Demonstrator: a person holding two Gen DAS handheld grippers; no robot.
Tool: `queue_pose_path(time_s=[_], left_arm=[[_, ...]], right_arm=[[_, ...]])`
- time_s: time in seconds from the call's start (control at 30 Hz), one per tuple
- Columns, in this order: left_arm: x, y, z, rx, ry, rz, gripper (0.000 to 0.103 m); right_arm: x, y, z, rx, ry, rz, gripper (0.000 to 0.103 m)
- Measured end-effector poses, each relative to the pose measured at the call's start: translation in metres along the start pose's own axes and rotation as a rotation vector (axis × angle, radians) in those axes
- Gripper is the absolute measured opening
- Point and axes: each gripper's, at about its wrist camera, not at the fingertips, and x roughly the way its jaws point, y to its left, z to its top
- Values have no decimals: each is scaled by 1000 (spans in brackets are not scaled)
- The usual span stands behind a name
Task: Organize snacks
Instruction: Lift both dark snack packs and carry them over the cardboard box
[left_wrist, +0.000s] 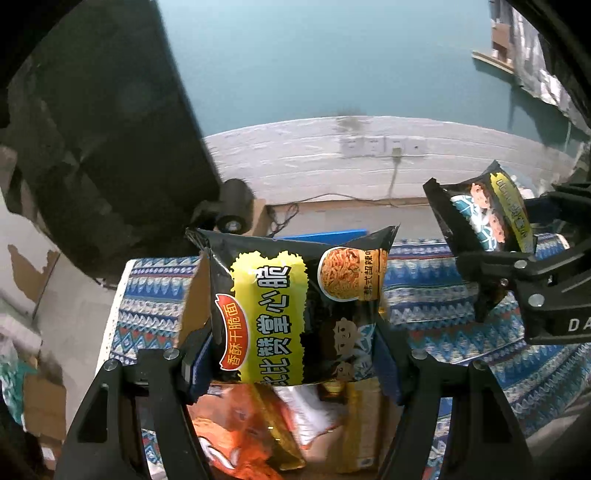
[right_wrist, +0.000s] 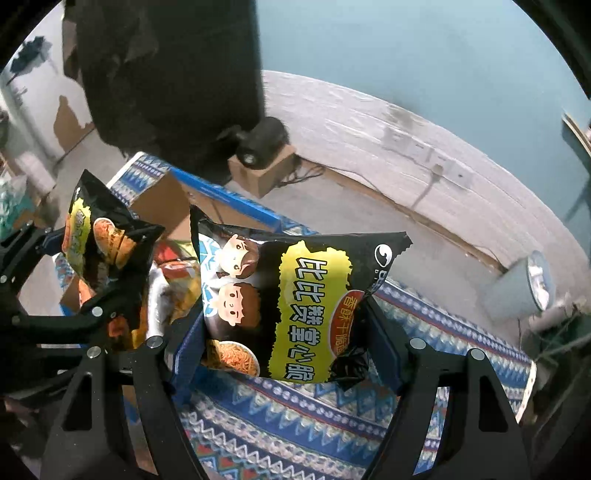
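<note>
My left gripper (left_wrist: 291, 354) is shut on a black-and-yellow noodle snack bag (left_wrist: 291, 306) and holds it above an open cardboard box (left_wrist: 194, 295) with several snack packs (left_wrist: 240, 432) inside. My right gripper (right_wrist: 284, 350) is shut on a second, matching snack bag (right_wrist: 291, 306) and holds it above the patterned tablecloth (right_wrist: 295, 424). Each view shows the other gripper with its bag: the right one at the right edge of the left wrist view (left_wrist: 487, 218), the left one at the left of the right wrist view (right_wrist: 107, 247).
The table wears a blue patterned cloth (left_wrist: 443, 295). The box's blue-edged flap (right_wrist: 229, 199) stands open. Behind the table are a dark hanging cloth (left_wrist: 110, 129), a small black device on a carton (right_wrist: 262, 147), a white brick wall with sockets (left_wrist: 369, 147) and a grey cup (right_wrist: 524, 288).
</note>
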Motion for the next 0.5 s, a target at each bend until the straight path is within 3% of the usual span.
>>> queue_pose_path(time_s=[0.37, 0.5], left_arm=[[22, 52, 4, -38, 66, 34, 73], [34, 66, 8, -59, 119, 14, 73]], right_arm=[[38, 41, 32, -123, 67, 70, 77], [53, 48, 41, -134, 94, 100, 77]])
